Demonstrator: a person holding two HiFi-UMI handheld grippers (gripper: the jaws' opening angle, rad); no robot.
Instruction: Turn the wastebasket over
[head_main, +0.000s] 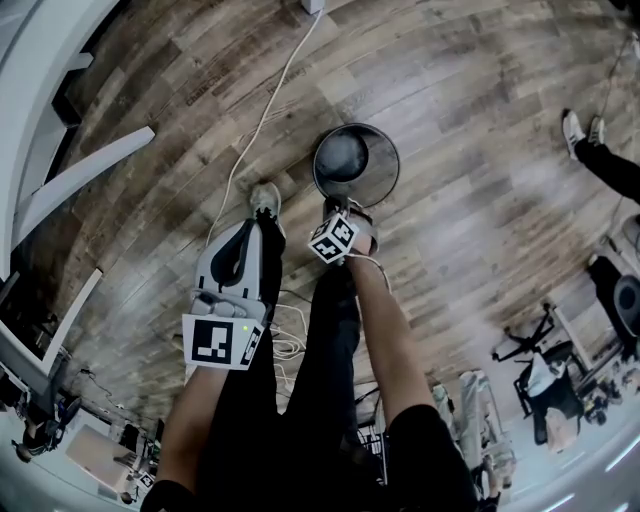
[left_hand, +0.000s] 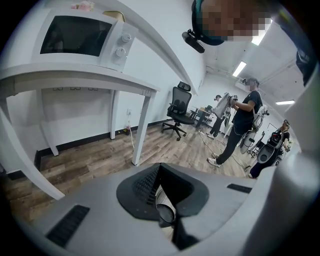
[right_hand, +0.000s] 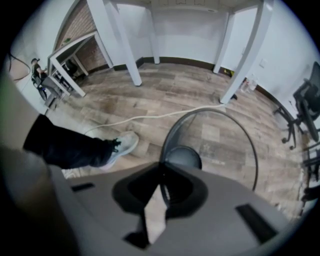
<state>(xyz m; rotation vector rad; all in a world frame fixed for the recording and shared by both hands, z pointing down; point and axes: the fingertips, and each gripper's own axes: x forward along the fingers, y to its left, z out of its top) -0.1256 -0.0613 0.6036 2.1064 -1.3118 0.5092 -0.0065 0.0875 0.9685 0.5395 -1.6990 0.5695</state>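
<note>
Just past your right gripper's (right_hand: 161, 166) near-closed, empty jaws: upright wastebasket (right_hand: 183, 158), rim at the tips; left gripper (left_hand: 160, 167) closed, idle; come down unopened and you risk shoving it aside.

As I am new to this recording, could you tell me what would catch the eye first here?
A dark wastebasket stands upright, mouth open, on the wood floor. The right gripper has its jaws closed on the near rim. The left gripper hangs shut and empty beside the person's leg.
</note>
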